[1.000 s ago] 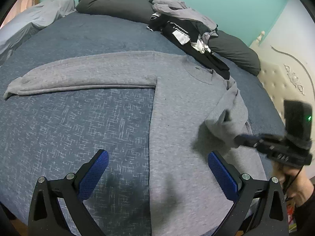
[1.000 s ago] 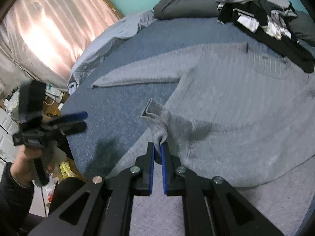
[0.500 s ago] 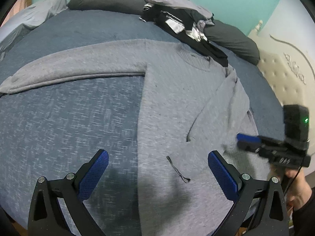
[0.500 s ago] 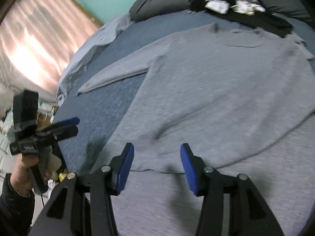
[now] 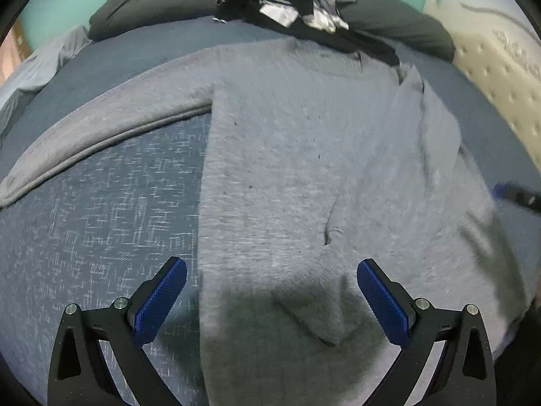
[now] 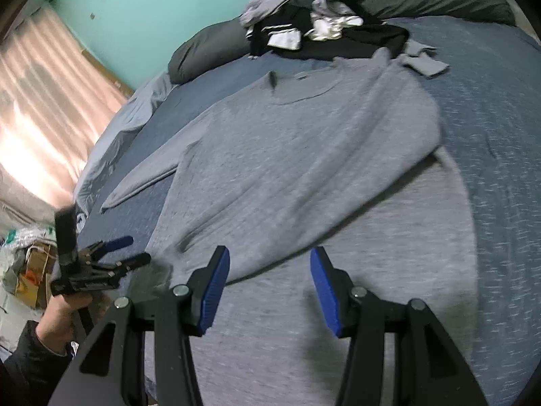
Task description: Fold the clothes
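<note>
On the bed (image 5: 101, 223), a grey sweater (image 5: 287, 155) lies flat, one sleeve folded across it. My left gripper (image 5: 270, 291) and right gripper (image 6: 267, 287) hover with jaws released, grasping nothing.

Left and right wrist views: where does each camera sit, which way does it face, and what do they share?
Left wrist: sits on the left gripper, looks along its open fingers over the grey sweater toward the clothes pile; the right gripper's tip shows at the right edge.
Right wrist: sits on the right gripper, open, faces across the sweater toward the curtain; the left gripper and the hand holding it show.
Shared: sweater, clothes pile, dark pillows, blue bed.
</note>
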`<state>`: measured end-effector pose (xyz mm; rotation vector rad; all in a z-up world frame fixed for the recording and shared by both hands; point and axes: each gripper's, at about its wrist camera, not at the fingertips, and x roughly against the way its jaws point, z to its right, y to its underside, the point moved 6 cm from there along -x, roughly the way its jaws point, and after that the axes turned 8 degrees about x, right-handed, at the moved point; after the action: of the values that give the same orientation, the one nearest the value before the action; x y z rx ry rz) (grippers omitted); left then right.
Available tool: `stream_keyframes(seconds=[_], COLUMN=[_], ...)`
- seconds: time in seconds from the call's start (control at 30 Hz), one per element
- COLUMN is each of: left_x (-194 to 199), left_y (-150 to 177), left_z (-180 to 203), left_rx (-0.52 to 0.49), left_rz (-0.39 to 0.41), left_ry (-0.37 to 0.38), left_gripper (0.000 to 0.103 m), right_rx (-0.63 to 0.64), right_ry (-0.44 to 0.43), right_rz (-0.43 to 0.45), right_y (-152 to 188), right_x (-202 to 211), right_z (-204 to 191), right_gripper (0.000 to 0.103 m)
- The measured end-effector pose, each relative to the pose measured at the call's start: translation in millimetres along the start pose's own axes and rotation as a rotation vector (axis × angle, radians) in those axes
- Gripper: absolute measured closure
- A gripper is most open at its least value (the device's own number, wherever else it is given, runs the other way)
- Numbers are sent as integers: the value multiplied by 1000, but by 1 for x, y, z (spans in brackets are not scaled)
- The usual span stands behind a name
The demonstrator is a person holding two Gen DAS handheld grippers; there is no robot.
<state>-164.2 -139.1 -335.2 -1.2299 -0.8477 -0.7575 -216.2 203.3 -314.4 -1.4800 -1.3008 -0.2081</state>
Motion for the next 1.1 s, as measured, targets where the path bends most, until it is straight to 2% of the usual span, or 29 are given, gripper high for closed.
stream_keyframes(seconds=[0.27,0.57,0.77,0.97,1.1], left_x=[-27,-47,-53,-53,-51], left_y=[0,0,3,5,7], left_z=[7,9,8,3,2], left_rx=[-45,-59,-77,-69,-71], left_rz=[-37,-49,-43,-37,-29], left_ry=[-44,-46,-53,-26,-21], left_gripper=[0,0,0,0,0], right_rx=[-46,-161,-119,-73,-41], right_ry=[120,239,313,388,411], right_rz=[2,-1,-51,-109,-146], right_y=[-15,-32,-39,-46,-45], right_x=[15,27,15,1,-12], right_z=[55,118,136,154,166], right_gripper=[51,49,49,49,49])
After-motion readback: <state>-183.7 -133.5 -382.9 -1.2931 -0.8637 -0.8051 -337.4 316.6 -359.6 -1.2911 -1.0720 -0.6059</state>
